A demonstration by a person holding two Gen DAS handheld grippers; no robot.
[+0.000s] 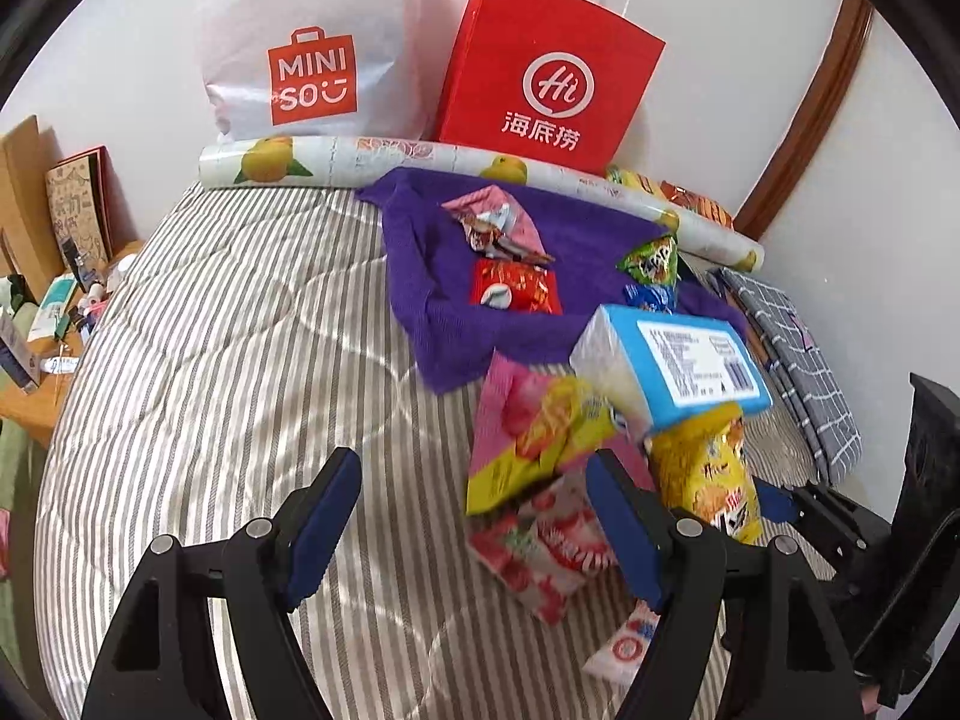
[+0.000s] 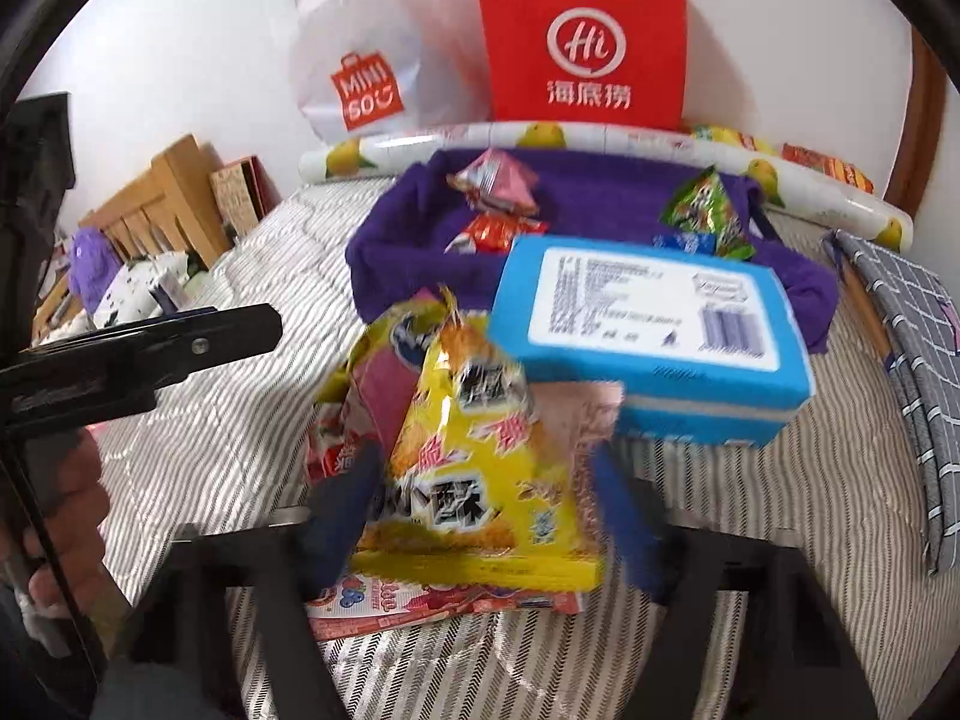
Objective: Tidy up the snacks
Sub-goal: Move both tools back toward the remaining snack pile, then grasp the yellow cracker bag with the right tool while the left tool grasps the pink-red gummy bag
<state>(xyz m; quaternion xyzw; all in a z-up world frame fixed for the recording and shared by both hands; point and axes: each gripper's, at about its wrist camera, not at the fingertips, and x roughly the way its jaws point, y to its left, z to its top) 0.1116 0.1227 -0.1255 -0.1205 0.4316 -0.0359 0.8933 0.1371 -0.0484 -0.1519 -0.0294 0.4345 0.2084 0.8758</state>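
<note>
The yellow snack bag [image 2: 480, 480] sits between my right gripper [image 2: 486, 510]'s blue pads, leaning against the blue box [image 2: 648, 330] on the striped bedcover [image 2: 210, 420]. The frame is smeared, so I cannot tell whether the pads are pressing it yet. If I lift on a loose pinch, the slick foil may slide out, or the box resting on it may topple. My left gripper [image 1: 474, 516] hangs spread and empty beside the pink packets [image 1: 528, 438], near enough to snag them.
</note>
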